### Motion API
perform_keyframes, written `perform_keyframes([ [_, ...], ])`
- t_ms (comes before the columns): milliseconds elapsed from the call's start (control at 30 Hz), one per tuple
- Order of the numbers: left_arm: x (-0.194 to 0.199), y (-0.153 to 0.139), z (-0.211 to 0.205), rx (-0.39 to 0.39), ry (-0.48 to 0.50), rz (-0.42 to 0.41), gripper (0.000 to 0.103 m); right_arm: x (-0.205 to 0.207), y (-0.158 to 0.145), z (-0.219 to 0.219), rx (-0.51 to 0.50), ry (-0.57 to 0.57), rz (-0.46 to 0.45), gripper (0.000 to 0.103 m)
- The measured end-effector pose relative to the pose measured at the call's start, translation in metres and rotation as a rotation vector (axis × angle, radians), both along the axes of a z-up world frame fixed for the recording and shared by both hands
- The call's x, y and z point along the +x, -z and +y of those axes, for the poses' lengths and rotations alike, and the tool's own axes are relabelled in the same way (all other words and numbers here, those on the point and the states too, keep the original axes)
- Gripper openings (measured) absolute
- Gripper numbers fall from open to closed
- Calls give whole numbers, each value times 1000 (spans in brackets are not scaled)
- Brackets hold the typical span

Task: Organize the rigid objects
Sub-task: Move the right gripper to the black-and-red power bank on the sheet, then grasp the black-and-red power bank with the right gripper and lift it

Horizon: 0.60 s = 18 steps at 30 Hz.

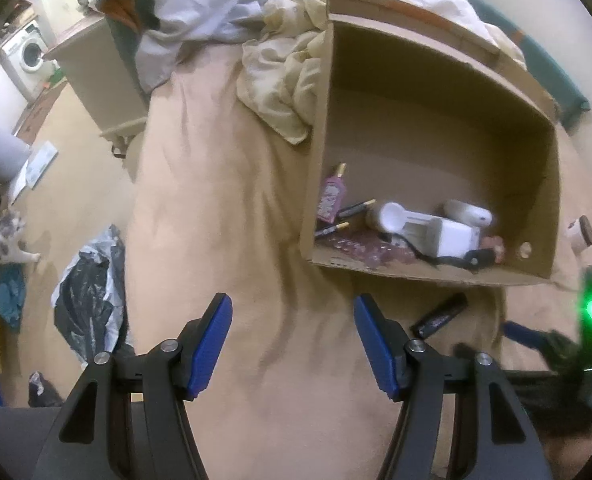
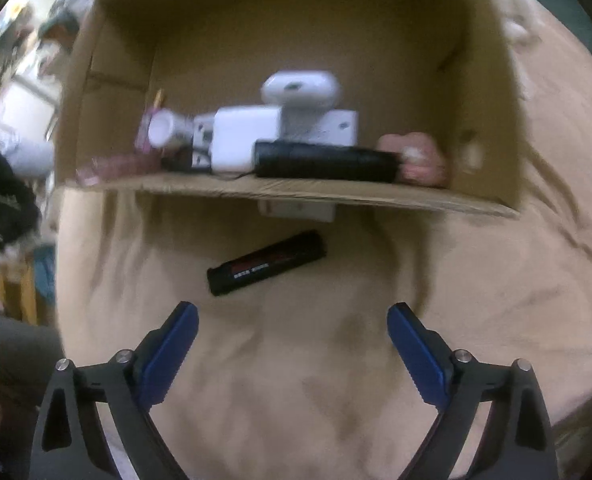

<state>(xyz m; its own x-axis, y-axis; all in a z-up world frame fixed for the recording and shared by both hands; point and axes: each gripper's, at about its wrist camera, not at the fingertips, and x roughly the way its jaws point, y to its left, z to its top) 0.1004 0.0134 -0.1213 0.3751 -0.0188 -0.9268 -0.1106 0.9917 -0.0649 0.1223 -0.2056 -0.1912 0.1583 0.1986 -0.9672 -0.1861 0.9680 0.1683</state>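
An open cardboard box (image 1: 535, 184) lies on the beige bedspread and also fills the top of the right wrist view (image 2: 491, 92). Inside lie a pink perfume bottle (image 1: 330, 196), two dark pens (image 1: 355, 208), a white scoop (image 1: 395, 216), a white adapter (image 2: 244, 142), a white case (image 2: 301, 86) and a black cylinder (image 2: 327, 160). A black tube with a red label (image 2: 266, 262) lies on the bedspread in front of the box, and shows in the left wrist view (image 1: 439, 316). My right gripper (image 2: 292, 320) is open just short of it. My left gripper (image 1: 294, 312) is open and empty over bare bedspread.
Crumpled cream and white bedding (image 1: 284, 72) lies left of and behind the box. A small jar (image 1: 581, 234) sits right of it. On the floor at left are a cat (image 1: 0, 240), a black and white plastic bag (image 1: 88, 300) and a washing machine (image 1: 28, 50).
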Motion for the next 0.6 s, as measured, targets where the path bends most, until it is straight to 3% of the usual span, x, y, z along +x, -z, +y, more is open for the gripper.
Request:
perform_keyframes([
  [167, 1, -1, 0, -41, 2, 11, 60, 12, 21, 29, -67, -140, 4, 102],
  [400, 1, -2, 0, -52, 3, 9, 60, 20, 35, 42, -114, -203, -15, 101],
  [500, 1, 0, 0, -56, 0, 15, 60, 17, 35, 44, -103, -213, -6, 88],
  [600, 2, 0, -1, -56, 8, 17, 60, 16, 32, 42, -80, -211, 0, 86],
])
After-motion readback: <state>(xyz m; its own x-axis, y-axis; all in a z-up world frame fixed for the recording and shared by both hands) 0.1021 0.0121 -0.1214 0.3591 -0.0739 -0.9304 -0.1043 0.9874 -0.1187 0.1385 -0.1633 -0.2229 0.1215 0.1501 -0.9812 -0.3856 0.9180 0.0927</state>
